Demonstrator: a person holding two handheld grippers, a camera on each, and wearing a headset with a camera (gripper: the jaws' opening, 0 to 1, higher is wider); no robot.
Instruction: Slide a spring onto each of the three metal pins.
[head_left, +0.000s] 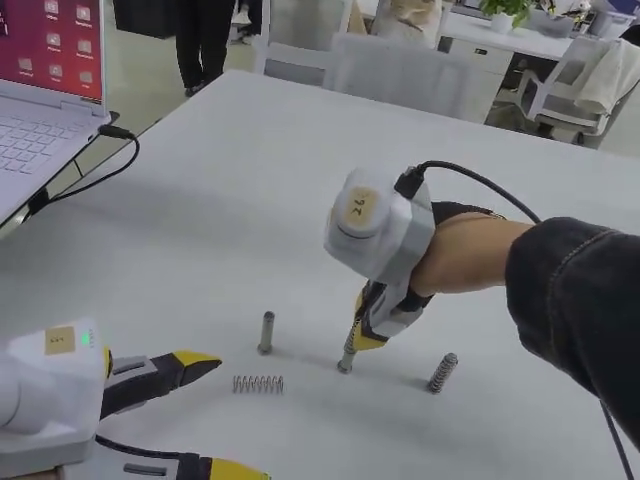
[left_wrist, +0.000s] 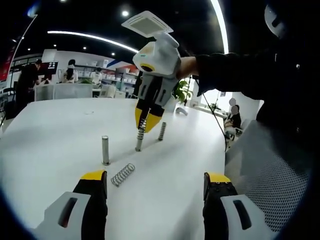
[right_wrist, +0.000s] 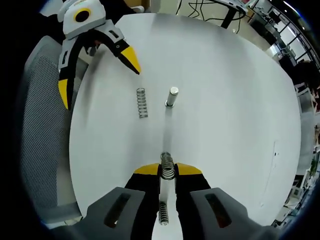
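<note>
middle pin (head_left: 345, 362) mostly hidden under the right gripper (head_left: 365, 335), only its foot peeking out; the left gripper (head_left: 222, 415) is cut off at the head view's bottom edge. right jaws pinched tight on a spring (right_wrist: 168, 167), held right between the tips, lower end at that pin's top. left jaws gape wide, gripping nothing, and the loose spring (left_wrist: 123, 174) lies flat just ahead, at eleven o'clock of them. bare pin (left_wrist: 105, 150) stands beyond it; third pin (head_left: 443, 372), at three o'clock of the middle one, wears a coil
</note>
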